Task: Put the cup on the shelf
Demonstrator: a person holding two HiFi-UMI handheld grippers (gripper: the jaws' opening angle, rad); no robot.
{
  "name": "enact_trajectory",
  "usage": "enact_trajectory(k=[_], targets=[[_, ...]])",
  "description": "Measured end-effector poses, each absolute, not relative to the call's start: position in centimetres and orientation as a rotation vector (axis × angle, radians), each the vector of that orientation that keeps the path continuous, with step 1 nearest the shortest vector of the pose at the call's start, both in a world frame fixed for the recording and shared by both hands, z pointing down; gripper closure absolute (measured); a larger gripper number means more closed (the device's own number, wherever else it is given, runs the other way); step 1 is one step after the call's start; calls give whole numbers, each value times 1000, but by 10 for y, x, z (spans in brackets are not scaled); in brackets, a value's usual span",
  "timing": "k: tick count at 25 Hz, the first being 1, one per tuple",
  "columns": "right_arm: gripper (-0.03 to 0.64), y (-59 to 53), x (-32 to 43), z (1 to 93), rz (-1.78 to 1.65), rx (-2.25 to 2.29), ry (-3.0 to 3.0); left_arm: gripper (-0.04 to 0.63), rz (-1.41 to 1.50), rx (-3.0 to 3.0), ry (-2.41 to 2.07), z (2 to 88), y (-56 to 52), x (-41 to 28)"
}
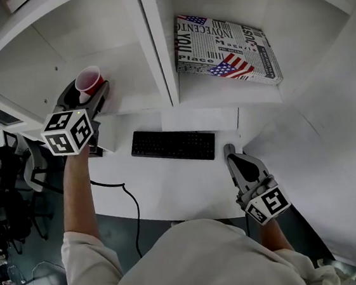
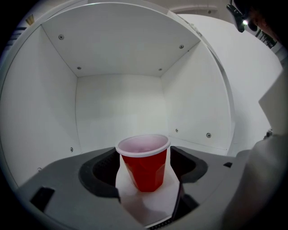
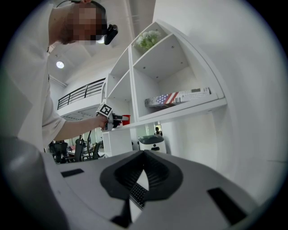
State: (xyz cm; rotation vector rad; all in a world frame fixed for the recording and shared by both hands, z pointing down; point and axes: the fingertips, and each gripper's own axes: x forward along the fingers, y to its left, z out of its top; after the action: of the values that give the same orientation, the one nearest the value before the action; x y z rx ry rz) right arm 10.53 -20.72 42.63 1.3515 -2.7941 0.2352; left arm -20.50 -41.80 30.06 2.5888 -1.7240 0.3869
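An office – keyboard (image 1: 174, 144), white desk (image 1: 171, 190), swivel chairs (image 3: 77, 148).

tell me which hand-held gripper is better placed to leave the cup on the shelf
Left. The left hand-held gripper is at the shelf with the red cup between its open jaws; the right hand-held gripper is down by the keyboard.
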Motion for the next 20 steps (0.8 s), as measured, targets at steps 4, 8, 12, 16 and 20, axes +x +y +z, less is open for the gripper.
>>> enact_trajectory(k=[4,8,12,16,20], targets=[[612,-207,106,427,238,1354,-2793,238,371,2592,-1726,299,-418,-205],[612,-207,105,426,238,1357,-2792,233,387,2586,-1729,300,-418,-206],[612,-207,104,425,236,1353,-2797,232,448,2570,-1731,306,-419,-206],[612,-207,104,425,234,1354,-2799,227,506,2547,-1750,308,-419,-208],[612,-207,104,424,233,1354,-2801,227,516,2536,-1751,309,-418,-213]])
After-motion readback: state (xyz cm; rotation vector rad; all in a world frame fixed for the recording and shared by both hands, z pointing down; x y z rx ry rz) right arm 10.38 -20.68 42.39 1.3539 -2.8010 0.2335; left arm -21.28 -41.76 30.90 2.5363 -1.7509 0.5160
